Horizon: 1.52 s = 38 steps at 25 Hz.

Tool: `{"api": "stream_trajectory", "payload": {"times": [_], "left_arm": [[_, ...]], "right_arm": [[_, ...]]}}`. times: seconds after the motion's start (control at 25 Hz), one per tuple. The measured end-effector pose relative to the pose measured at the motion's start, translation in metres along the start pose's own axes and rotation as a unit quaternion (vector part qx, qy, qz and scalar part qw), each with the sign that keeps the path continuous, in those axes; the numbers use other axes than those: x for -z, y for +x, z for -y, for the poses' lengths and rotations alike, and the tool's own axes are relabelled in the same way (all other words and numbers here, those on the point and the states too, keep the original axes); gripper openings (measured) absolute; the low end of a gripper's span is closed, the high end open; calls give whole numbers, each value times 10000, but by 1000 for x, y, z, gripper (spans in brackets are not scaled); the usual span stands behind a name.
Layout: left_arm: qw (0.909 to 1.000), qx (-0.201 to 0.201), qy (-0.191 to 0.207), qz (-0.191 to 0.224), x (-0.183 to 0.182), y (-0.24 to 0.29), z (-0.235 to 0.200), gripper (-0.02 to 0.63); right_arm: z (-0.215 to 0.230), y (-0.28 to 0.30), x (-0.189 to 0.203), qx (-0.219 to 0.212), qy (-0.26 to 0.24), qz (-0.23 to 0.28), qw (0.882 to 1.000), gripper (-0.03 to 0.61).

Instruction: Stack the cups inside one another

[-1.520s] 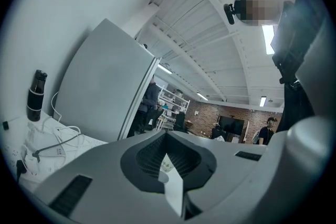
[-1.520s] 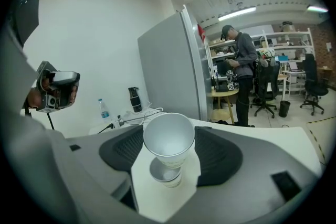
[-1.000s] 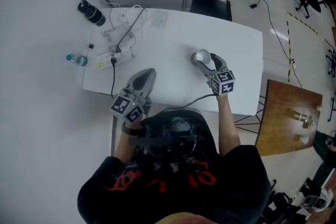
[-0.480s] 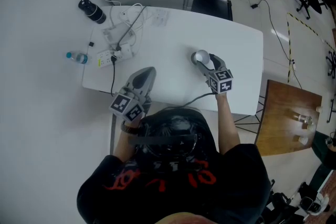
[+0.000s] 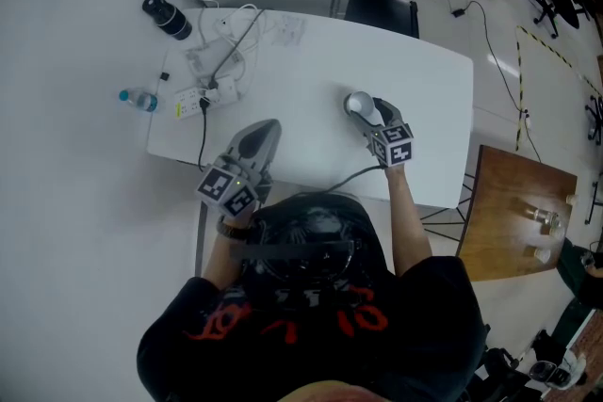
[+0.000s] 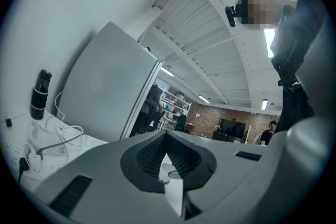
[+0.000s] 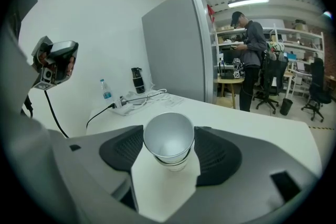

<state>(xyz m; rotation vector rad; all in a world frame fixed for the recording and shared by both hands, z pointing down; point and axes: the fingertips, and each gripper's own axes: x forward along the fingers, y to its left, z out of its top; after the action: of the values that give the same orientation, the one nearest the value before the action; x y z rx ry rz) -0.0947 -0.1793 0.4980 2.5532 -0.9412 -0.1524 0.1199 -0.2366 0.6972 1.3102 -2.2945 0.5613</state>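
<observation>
White table (image 5: pixel 311 61) below, nested cups (image 7: pixel 168 136) clamped between right gripper (image 7: pixel 169 157) pads, well right of power strip (image 5: pixel 191 104); left gripper (image 6: pixel 167 165) pinched closed, empty. Likely setting the finished stack down: lower until seated, then release

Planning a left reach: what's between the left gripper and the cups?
Head view: only bare table lies between the left gripper and the cups, which the right gripper grips.

A: What moves?
B: The right tongs (image 5: pixel 366 108), gripping the nested cups (image 7: pixel 169 140), sink a little toward the desk (image 5: pixel 311 61) and drift slightly toward nine o'clock in the head view.
A: Anything else?
B: The head view tips, and the black bottle (image 5: pixel 164 13) rides higher.
</observation>
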Motion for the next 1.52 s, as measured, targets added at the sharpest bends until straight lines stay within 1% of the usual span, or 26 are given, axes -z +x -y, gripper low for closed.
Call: {"api": "stream_trajectory", "payload": {"times": [0.12,0.28,0.52,0.56,0.64,0.84,1.04,1.16,1.28,1.52], "left_arm": [[10000,-14,25,-21,0,0,-1,-8],[10000,-40,21,-37,0,-1,0,-8],[10000,60,9,74,-4,1,0,-8],[10000,72,-12,66,-3,-1,1,-8],[10000,66,-42,46,-1,-3,0,-8],[9999,57,-78,45,-1,-6,-1,-8],[9999,-7,-24,143,-5,-7,-6,-8],[9999,17,-50,140,-3,-8,-5,-9],[9999,-43,-10,159,-7,-13,-8,-8],[9999,33,-30,162,-10,-19,-8,-9]], "right_arm": [[2,7,6,48,-102,-116,9999,319],[2,10,12,84,-52,-198,9998,324],[4,14,8,30,-31,-189,9998,327],[3,13,9,28,-16,-196,9998,327],[1,12,10,31,-7,-205,9998,347],[-1,11,8,61,33,-192,9998,347],[-3,7,4,87,257,1,9996,347],[-5,4,8,127,267,-1,9996,347],[-10,5,6,131,316,22,9994,345],[-15,-2,3,221,408,104,9989,341]]}}
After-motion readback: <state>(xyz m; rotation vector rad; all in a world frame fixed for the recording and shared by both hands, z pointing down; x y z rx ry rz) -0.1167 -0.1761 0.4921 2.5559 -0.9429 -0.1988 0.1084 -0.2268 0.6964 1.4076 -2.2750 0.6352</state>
